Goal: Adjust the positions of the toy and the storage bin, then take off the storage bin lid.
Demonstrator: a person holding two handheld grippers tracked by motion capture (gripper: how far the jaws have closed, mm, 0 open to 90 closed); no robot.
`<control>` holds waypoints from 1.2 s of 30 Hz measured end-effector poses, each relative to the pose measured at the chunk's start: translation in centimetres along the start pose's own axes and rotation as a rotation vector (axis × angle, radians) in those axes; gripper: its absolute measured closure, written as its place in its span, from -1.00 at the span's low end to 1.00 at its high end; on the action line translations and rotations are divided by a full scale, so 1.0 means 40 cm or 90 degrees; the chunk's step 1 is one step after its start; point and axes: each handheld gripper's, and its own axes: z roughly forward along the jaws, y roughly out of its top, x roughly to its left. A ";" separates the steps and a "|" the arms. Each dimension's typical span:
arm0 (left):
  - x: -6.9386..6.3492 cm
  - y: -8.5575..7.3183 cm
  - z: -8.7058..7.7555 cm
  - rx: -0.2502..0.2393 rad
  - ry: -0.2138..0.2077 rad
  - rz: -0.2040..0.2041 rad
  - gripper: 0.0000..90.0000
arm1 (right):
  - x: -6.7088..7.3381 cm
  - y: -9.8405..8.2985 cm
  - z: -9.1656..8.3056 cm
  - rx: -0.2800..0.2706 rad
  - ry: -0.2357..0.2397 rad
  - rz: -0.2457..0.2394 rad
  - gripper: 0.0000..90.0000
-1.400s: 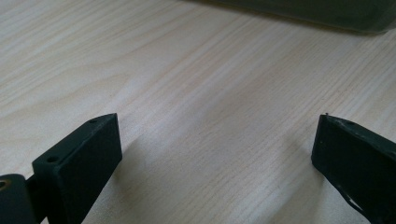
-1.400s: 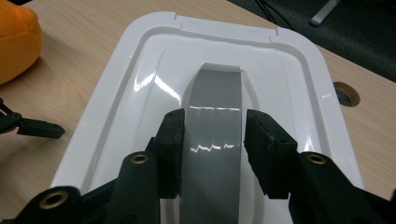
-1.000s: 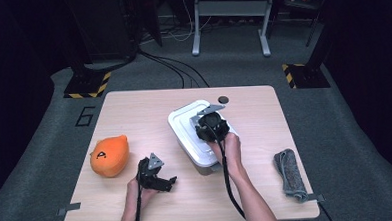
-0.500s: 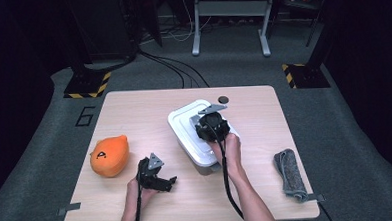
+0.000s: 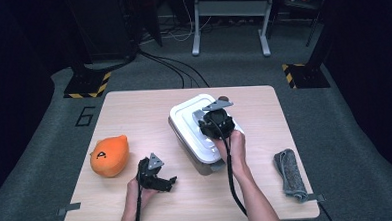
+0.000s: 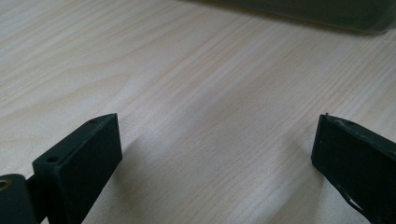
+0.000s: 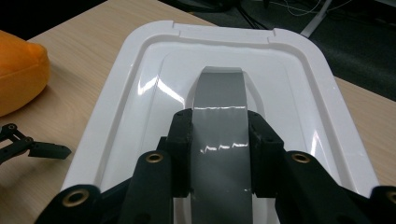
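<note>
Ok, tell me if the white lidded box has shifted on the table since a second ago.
No. The white lidded box sits the same against the table's far edge, with the right gripper clamped on its grey handle.

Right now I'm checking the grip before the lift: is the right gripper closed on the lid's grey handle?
Yes: the right gripper has its jaws pressed against both sides of the grey handle on the white lid.

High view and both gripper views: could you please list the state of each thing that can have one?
White plastic box lid: on the box, closed.
Grey handle strap: arched over the lid, clamped at both sides.
Right gripper: fingers shut on the strap.
Left gripper: open, nothing between its fingers, over the light wooden table.
Orange plush toy: lying on the table, untouched.
Grey cloth: rolled up, at the table's right edge.
</note>
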 end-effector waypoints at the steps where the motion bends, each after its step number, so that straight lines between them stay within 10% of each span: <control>1: 0.000 0.000 0.000 0.000 0.000 0.000 -0.96 | -0.002 0.001 -0.002 0.000 -0.002 -0.001 0.47; 36: -0.002 0.000 0.000 -0.001 -0.004 -0.007 -0.96 | -0.198 -0.004 -0.089 -0.025 -0.077 0.041 0.47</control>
